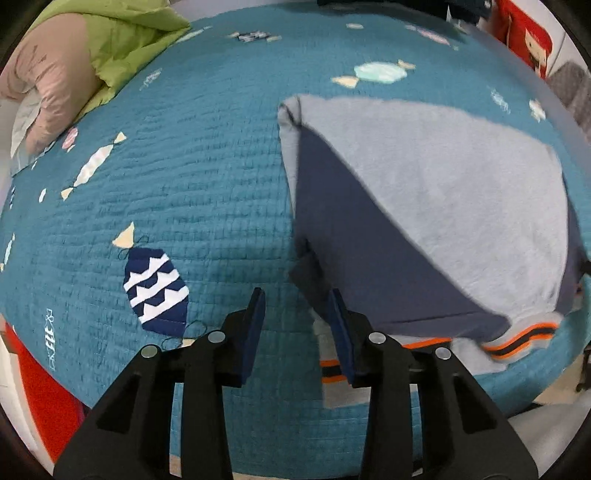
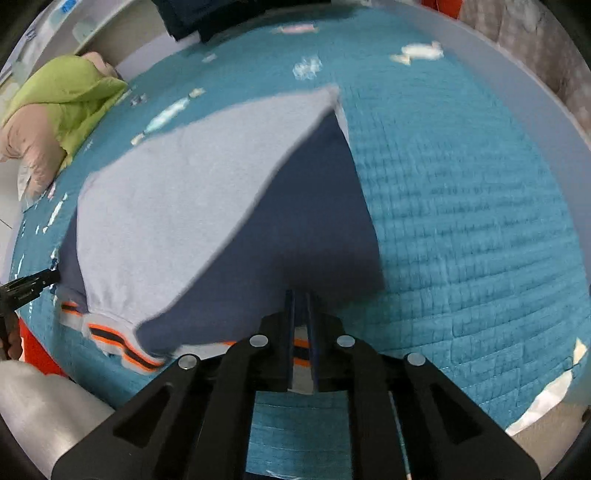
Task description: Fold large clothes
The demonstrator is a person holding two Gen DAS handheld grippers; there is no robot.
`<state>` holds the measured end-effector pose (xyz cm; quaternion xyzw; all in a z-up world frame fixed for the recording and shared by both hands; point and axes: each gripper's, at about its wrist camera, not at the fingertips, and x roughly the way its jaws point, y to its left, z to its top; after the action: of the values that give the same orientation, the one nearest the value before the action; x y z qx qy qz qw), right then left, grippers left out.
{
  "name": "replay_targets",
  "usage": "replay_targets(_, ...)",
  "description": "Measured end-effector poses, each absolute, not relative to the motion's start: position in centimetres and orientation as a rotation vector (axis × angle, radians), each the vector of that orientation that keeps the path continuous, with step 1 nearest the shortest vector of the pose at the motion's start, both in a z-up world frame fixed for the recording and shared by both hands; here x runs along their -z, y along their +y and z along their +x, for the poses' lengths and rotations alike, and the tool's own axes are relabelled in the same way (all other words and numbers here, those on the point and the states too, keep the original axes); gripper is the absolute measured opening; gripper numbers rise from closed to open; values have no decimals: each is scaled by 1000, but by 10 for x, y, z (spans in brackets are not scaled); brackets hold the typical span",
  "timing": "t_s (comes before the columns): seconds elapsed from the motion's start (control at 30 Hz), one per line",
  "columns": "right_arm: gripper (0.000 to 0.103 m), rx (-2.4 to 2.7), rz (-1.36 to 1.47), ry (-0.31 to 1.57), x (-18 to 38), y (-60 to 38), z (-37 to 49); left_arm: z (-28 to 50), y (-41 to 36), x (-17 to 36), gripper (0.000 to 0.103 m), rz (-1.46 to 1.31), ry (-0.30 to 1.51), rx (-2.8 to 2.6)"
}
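Note:
A grey and navy sweater [image 1: 436, 192] with an orange-and-black striped hem lies partly folded on the teal quilt [image 1: 207, 155]. My left gripper [image 1: 297, 295] is open and empty, hovering just left of the sweater's lower edge. In the right wrist view the sweater [image 2: 177, 206] spreads to the left and ahead. My right gripper [image 2: 300, 295] is shut on the sweater's striped hem [image 2: 301, 354], with navy cloth draped over its tips. The left gripper's tip [image 2: 37, 280] shows at the far left edge.
A green and pink bundle of bedding [image 1: 85, 62] lies at the quilt's far left corner, also in the right wrist view [image 2: 62, 110]. A red box [image 1: 524, 33] stands at the far right. Dark clothes [image 2: 188, 18] hang beyond the far edge. The quilt's front edge is near.

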<state>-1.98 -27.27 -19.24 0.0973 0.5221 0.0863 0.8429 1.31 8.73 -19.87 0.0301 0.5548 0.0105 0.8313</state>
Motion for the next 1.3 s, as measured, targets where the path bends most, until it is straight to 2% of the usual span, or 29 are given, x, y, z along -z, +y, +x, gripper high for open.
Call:
replay_targets(0.2,8,-465,168,1115,194,-183,-6,18,24,200,37,23,1217,279)
replay_targets(0.33,7,-492,59,1249,223,-153,-4,24,4,225,37,48,1309,372)
replay_targets(0.5,6,-487,216,1281,222,-186,-10,18,23,222,36,26,1313,353)
replay_targets(0.67,8,-425,201,1308,216,-199,-18,13,35,234,36,0,1339,334)
replay_targets(0.77,5,-447,253,1295,235,-193,-5,16,29,239,36,27,1335,322)
replay_targets(0.87,5,-440,333,1317,225,-204,-2,18,26,234,36,48,1331,321)
replay_targets(0.97,14,-385,196,1193,195,-217,-13,12,29,219,45,79,1246,292)
replay_targets(1.0,29,-362,193,1178,190,-226,-15,11,32,215,46,81,1228,282)
replay_targets(1.03,55,-334,206,1169,188,-235,-15,10,34,212,46,67,1213,277)
replay_targets(1.1,76,-222,288,1131,184,-265,-16,7,40,207,46,12,1200,268)
replay_targets(1.17,83,-173,428,1111,185,-297,-15,8,45,204,48,-27,1194,254)
replay_targets(1.2,84,-162,490,1100,185,-309,-15,9,49,203,53,-28,1190,242)
replay_targets(1.3,88,-142,648,1055,194,-338,-14,6,58,202,56,-39,1179,209)
